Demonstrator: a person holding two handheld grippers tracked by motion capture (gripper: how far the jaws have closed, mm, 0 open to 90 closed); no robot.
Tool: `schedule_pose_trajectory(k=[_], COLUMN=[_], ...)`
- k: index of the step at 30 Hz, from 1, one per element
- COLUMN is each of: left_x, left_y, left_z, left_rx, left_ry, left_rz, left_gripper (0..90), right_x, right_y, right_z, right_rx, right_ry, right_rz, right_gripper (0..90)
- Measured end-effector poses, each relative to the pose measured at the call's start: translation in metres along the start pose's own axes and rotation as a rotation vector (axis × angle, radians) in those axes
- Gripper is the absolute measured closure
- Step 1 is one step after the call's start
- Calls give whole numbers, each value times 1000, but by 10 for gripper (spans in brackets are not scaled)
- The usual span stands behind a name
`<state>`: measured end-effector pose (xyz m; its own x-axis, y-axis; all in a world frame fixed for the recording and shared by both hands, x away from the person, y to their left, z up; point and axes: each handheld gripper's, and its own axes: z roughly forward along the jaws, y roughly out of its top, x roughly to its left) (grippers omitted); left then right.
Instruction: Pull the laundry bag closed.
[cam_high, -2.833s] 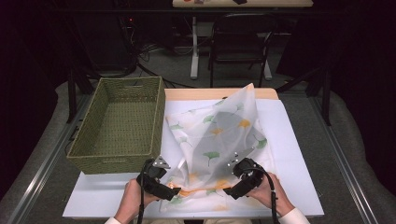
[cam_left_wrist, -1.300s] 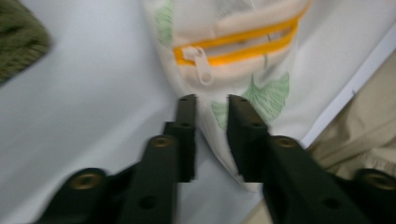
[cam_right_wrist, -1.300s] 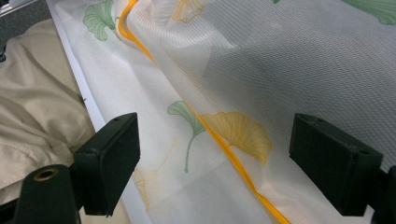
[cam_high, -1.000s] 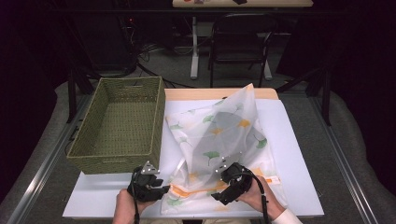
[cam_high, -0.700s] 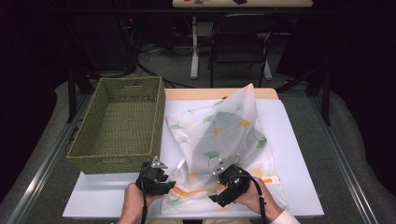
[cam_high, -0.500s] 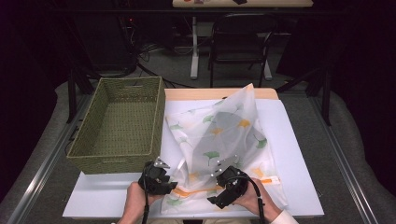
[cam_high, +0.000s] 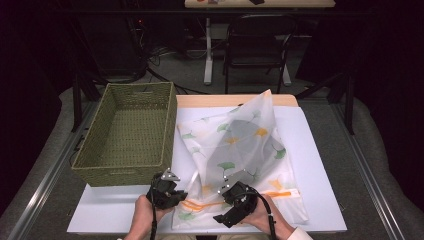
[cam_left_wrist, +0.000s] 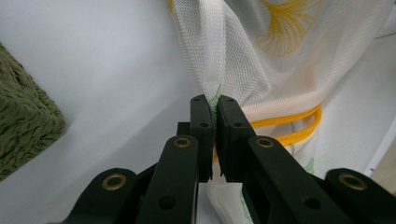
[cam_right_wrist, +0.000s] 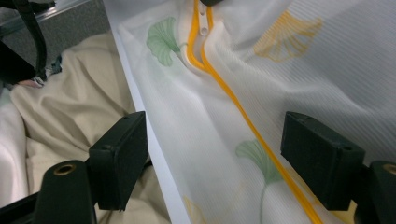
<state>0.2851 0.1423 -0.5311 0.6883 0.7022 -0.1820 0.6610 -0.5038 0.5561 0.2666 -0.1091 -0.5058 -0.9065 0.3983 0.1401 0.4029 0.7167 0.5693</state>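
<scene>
High view: the mesh laundry bag (cam_high: 240, 160) is spread across the white board's near half, its orange zip edge along the near edge, pinched at the left corner by the clamped left gripper (cam_left_wrist: 215, 135), straddled untouched by the gaping right gripper (cam_right_wrist: 233, 158).

Quick rundown of what you can't make out: in the high view the person's forearms run off the bottom edge, and the left hand (cam_high: 142, 216) covers most of the left gripper (cam_high: 172, 194), so its jaw tips are too small and dark to read there. The mesh bag (cam_high: 240, 155) hides the table surface under it, and its near hem is partly blocked by the right gripper (cam_high: 231, 216). In the right gripper view the orange zip (cam_right_wrist: 233, 107) is cut off at the top and bottom edges.
</scene>
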Motion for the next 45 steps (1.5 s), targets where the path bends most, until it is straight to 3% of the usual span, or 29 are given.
schedule_pose_trajectory(k=[7, 10, 13, 17, 24, 29, 35, 45], left_x=[-6, -7, -8, -9, -10, -12, -13, -15], left_y=[1, 1, 2, 2, 3, 4, 5, 5], left_z=[-11, -14, -16, -17, -19, -20, -20, -21], left_rx=[-30, -45, -55, -57, -62, -70, -74, -89], left_ry=[-25, -29, -35, -34, -44, -54, -60, -75], left_rz=[22, 20, 17, 23, 32, 36, 43, 36], left_gripper=[858, 857, 857, 857, 856, 857, 857, 857], right_x=[6, 10, 9, 10, 7, 7, 2, 4], right_y=[15, 21, 26, 30, 37, 40, 41, 46], right_z=[8, 12, 15, 19, 33, 46, 51, 60], right_rx=[-17, -18, -29, -50, -76, -52, -64, -67], right_ry=[38, 59, 69, 81, 92, 76, 70, 78], right_rz=[-24, -12, -22, -39, -29, -32, -30, -39], right_gripper=[135, 81, 90, 171, 506, 656, 743, 772])
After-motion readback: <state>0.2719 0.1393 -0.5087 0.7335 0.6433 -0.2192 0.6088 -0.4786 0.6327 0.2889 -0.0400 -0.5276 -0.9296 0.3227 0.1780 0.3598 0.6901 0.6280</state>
